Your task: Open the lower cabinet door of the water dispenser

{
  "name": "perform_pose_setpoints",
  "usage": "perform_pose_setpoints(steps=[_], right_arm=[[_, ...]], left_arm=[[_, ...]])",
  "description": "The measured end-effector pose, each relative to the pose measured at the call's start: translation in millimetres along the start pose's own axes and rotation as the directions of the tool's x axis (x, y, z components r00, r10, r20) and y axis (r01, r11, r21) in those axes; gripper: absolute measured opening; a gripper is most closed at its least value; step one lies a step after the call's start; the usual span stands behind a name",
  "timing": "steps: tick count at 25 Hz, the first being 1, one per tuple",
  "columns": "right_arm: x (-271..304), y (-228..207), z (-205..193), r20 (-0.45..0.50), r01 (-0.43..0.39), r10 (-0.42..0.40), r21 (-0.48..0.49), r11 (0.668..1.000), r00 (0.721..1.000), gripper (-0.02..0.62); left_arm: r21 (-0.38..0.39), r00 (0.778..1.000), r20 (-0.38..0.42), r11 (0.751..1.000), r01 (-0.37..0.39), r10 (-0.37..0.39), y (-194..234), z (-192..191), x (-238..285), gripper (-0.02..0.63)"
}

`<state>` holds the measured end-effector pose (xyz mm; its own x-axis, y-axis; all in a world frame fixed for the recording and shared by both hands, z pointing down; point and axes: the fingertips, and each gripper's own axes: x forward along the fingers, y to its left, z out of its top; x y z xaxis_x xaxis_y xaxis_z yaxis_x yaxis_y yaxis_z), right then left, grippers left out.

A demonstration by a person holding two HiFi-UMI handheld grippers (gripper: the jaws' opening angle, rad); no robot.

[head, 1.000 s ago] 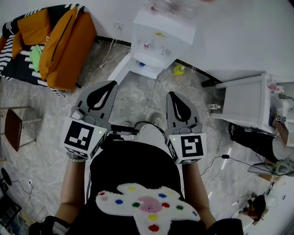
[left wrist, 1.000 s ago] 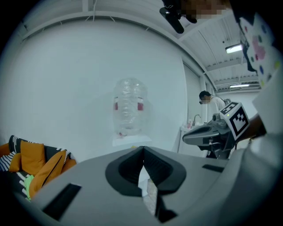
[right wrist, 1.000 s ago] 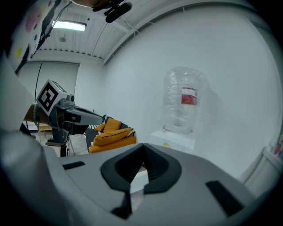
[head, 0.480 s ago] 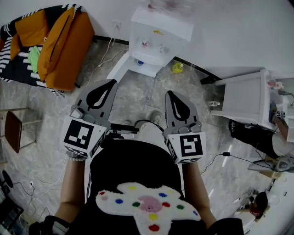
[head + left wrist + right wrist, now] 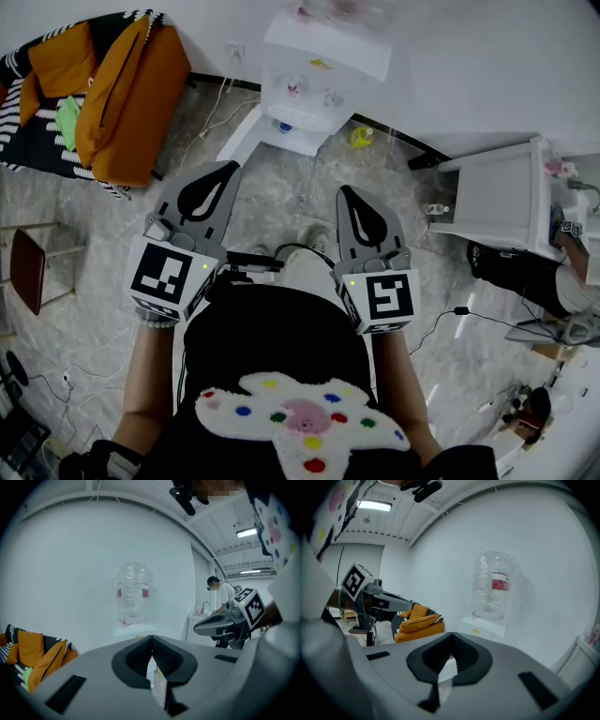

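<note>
Head view: the left tool (image 5: 220,173) and the right tool (image 5: 352,195) hang side by side over a grey marbled floor (image 5: 281,187). The water dispenser (image 5: 323,70) stands well ahead against the white wall (image 5: 487,56).

Left gripper view: jaws together, empty.

Right gripper view: likewise closed on nothing.

Left gripper (image 5: 221,171) and right gripper (image 5: 350,193), well apart from water dispenser (image 5: 323,80)

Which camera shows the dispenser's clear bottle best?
The right gripper view: the bottle stands whole, its red label plain. The left gripper view shows it fainter; the head view only glimpses it from above.
</note>
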<state>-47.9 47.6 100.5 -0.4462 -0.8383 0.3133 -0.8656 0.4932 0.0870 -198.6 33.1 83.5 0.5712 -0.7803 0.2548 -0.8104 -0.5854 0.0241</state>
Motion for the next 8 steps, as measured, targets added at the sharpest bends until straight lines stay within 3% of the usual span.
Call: perform_pose_setpoints(steps=[8], right_arm=[[-2.1, 2.4, -3.3, -0.007, -0.002, 0.002, 0.004, 1.000, 1.000, 0.003]], left_arm=[[0.003, 1.000, 0.000, 1.000, 0.002, -0.002, -1.6, -0.6, -1.4, 0.012]])
